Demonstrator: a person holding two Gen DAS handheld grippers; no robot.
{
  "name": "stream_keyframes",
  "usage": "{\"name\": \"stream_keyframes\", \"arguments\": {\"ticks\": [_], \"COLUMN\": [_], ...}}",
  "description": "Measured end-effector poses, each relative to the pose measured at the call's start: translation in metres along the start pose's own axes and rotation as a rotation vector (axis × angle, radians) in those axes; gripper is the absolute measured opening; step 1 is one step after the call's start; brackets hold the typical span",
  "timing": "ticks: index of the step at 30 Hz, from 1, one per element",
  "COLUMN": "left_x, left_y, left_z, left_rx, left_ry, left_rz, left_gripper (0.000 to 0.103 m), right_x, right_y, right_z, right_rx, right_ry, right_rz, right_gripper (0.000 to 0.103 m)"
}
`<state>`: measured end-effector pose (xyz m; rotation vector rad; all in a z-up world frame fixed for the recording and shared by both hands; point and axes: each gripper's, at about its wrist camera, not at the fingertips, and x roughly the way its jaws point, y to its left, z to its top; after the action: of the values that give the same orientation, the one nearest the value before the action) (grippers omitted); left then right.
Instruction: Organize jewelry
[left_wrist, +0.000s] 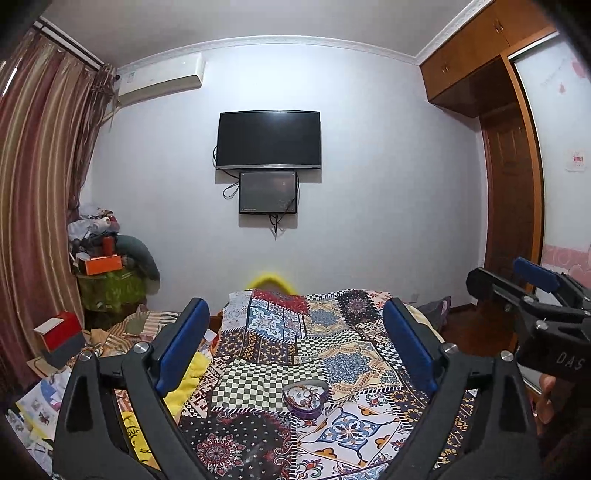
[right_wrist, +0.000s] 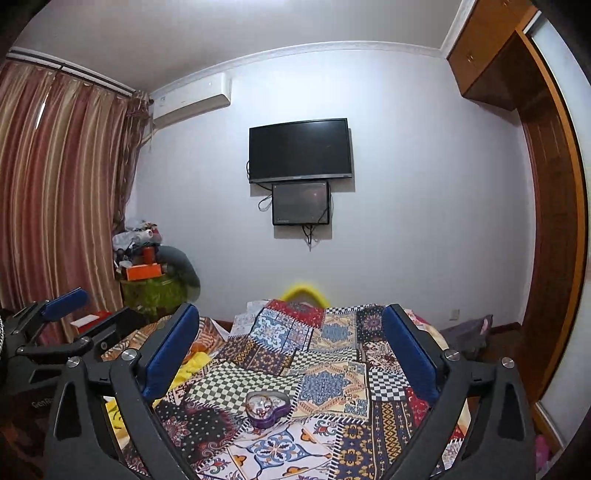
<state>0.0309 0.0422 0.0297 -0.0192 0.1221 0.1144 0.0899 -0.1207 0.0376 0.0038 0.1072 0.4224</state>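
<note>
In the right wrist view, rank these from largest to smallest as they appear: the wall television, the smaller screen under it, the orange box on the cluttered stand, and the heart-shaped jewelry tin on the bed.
1. Wall television
2. Smaller screen
3. Heart-shaped jewelry tin and orange box: they look nearly alike, and the tin lies much nearer the camera, so I leave them unranked.

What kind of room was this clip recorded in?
Most likely a home bedroom: a bed under a patchwork quilt, a wall-mounted TV facing it, striped curtains and a built-in wooden wardrobe. A heart-shaped jewelry tin sits on the quilt.
</note>
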Motion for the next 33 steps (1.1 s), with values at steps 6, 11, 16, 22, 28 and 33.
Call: {"name": "stream_keyframes", "arguments": {"ticks": [6,11,16,22,28,33], "left_x": [-0.005,-0.004,-0.001,0.001,0.004,0.007], "left_y": [0.000,-0.001,0.001,0.001,0.003,0.005], "left_z": [-0.001,-0.003,-0.005,-0.006,-0.007,-0.007], "left_rx": [-0.002,-0.007,-0.015,-0.017,-0.027,-0.034], "left_ry": [0.000,0.008,0.018,0.026,0.035,0.039], "left_rz": [0.001,0.003,0.005,0.005,-0.005,-0.006], "left_gripper": [0.095,0.095,0.095,0.095,0.095,0.095], "right_x": [-0.012,-0.016,-0.017,-0.018,-0.017,-0.017], "right_y": [-0.003,-0.003,-0.004,-0.003,-0.003,-0.004], "right_z": [-0.006,-0.011,-0.014,-0.014,-0.013,-0.012], "right_rx": [0.001,-0.003,0.001,0.001,0.003,0.006], "right_ry": [0.001,0.012,0.026,0.033,0.041,0.045], "right_rz": [0.012,0.019,0.026,0.026,0.027,0.029], "right_gripper": [0.098,0.098,0.098,0.098,0.098,0.098]}}
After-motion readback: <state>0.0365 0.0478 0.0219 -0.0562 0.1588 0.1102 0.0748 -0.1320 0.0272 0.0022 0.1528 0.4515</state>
